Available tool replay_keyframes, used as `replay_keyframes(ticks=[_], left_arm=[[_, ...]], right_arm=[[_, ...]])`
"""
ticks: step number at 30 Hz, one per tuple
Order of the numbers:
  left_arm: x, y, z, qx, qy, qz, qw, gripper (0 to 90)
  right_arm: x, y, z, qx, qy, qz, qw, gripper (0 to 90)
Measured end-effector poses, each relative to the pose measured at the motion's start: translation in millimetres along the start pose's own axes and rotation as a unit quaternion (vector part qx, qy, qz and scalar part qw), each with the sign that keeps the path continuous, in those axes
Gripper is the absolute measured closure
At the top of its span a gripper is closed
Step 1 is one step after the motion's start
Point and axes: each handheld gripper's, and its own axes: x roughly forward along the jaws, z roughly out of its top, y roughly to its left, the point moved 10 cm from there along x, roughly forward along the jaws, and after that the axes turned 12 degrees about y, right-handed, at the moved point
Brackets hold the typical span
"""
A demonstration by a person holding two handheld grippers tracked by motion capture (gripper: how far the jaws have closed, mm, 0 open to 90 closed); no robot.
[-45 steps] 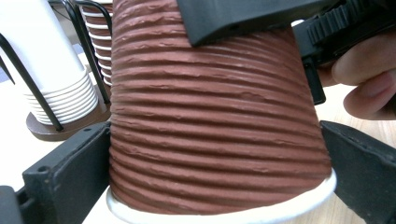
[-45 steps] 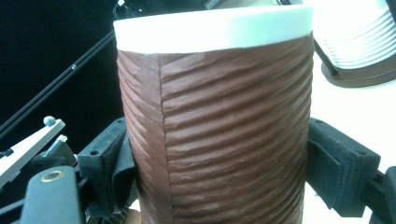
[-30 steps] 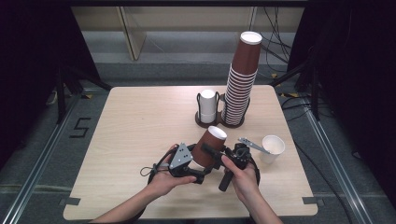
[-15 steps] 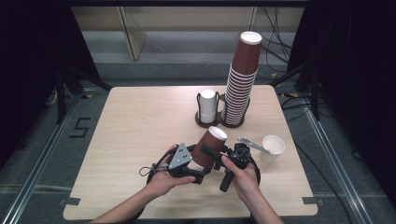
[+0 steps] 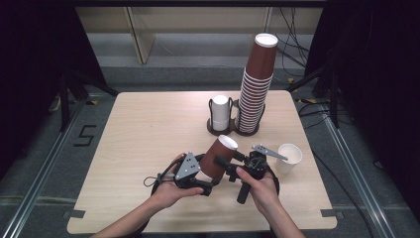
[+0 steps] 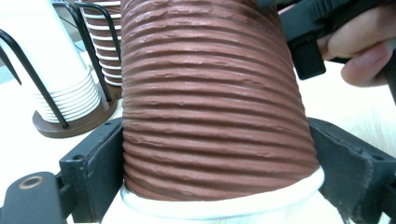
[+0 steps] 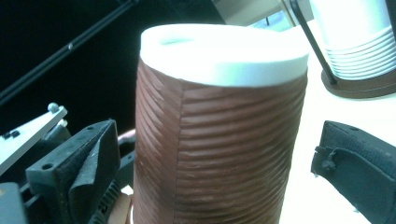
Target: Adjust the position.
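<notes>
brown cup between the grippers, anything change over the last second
Almost nothing. The brown cup stays tilted between the two grippers, the left gripper still clamped near its lower end, the right gripper still beside it with jaws apart. Both hands hold their places. The cup stack, white cups and single white cup have not moved.

Your left gripper [image 5: 210,179], at lower centre of the high view, is a black frame topped by a grey three-cornered plate with small dark holes, and a thin black cable loops from its left side. Your right gripper [image 5: 229,162], just right of it, is black with a stubby black handle and an identical grey plate. Its jaws carry ribbed black pads [image 7: 88,172], with round screw holes in the frame.
</notes>
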Motion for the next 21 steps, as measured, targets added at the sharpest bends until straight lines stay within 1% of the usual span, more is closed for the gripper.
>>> replay_keyframes(ticks=[1,2,3,4,5,6,7,8,9,10,12,13,14,15,16,17,18,19,20,21], left_arm=[[-2.8,1.4,-1.7,0.004,0.005,-0.001,1.0000,11.0],[-2.8,1.4,-1.7,0.004,0.005,-0.001,1.0000,11.0],[-3.5,2.0,-1.5,0.003,0.001,-0.002,1.0000,11.0],[-5.4,3.5,-2.8,0.006,0.008,0.001,1.0000,11.0],[-9.1,6.8,-3.8,0.010,0.012,0.002,0.9999,11.0],[-10.0,8.0,-3.7,0.015,0.011,0.001,0.9998,11.0],[-12.7,9.9,-4.7,0.019,0.016,0.002,0.9997,11.0],[-12.7,9.9,-4.7,0.019,0.016,0.002,0.9997,11.0],[-14.6,10.8,-5.3,0.021,0.020,-0.001,0.9996,10.9],[-18.8,13.3,-6.5,0.026,0.024,-0.006,0.9993,10.9],[-19.8,14.3,-6.7,0.027,0.023,-0.007,0.9993,10.9],[-24.3,17.8,-9.8,0.034,0.032,-0.009,0.9989,10.9],[-24.3,17.8,-9.8,0.034,0.032,-0.009,0.9989,10.9],[-27.8,20.4,-12.8,0.041,0.039,-0.011,0.9983,10.9],[-27.8,20.4,-12.8,0.041,0.039,-0.011,0.9983,10.8],[-30.6,22.9,-15.3,0.047,0.045,-0.012,0.9978,10.8],[-32.7,24.5,-17.5,0.052,0.053,-0.010,0.9972,10.8],[-32.7,24.5,-17.5,0.052,0.053,-0.010,0.9972,10.8],[-36.0,25.7,-20.0,0.061,0.060,-0.015,0.9962,10.7],[-37.6,25.8,-21.2,0.066,0.065,-0.019,0.9955,10.7]], right_arm=[[-0.7,0.7,-1.4,-0.011,0.007,-0.004,0.9999,0.7],[-0.7,0.7,-1.4,-0.011,0.007,-0.004,0.9999,0.7],[-1.5,-0.3,-6.2,-0.033,0.027,-0.020,0.9989,1.1],[-1.5,-0.3,-6.2,-0.033,0.027,-0.020,0.9989,1.1],[-3.4,1.3,-8.2,-0.050,0.036,-0.019,0.9980,1.2],[-4.6,2.9,-9.7,-0.053,0.044,-0.016,0.9975,1.2],[-6.0,2.7,-10.3,-0.058,0.048,-0.020,0.9970,1.3],[-6.0,2.7,-10.3,-0.058,0.048,-0.020,0.9970,1.3],[-9.1,2.1,-11.4,-0.085,0.057,-0.026,0.9944,1.6],[-9.9,2.0,-12.2,-0.094,0.062,-0.027,0.9932,1.7],[-12.1,1.2,-13.5,-0.115,0.074,-0.031,0.9902,2.1],[-14.2,2.2,-15.0,-0.119,0.084,-0.032,0.9889,2.5],[-14.2,2.2,-15.0,-0.119,0.084,-0.032,0.9889,2.5],[-17.8,3.7,-18.8,-0.137,0.105,-0.035,0.9843,2.9],[-17.8,3.7,-18.8,-0.137,0.105,-0.035,0.9843,2.9],[-19.7,-2.4,-20.9,-0.182,0.124,-0.053,0.9740,3.2],[-20.9,-2.1,-22.6,-0.189,0.133,-0.047,0.9718,3.2],[-20.9,-2.1,-22.6,-0.189,0.133,-0.047,0.9718,3.2],[-23.2,-4.9,-27.6,-0.206,0.157,-0.051,0.9646,3.2],[-24.6,-7.9,-28.9,-0.220,0.166,-0.062,0.9592,3.2]])
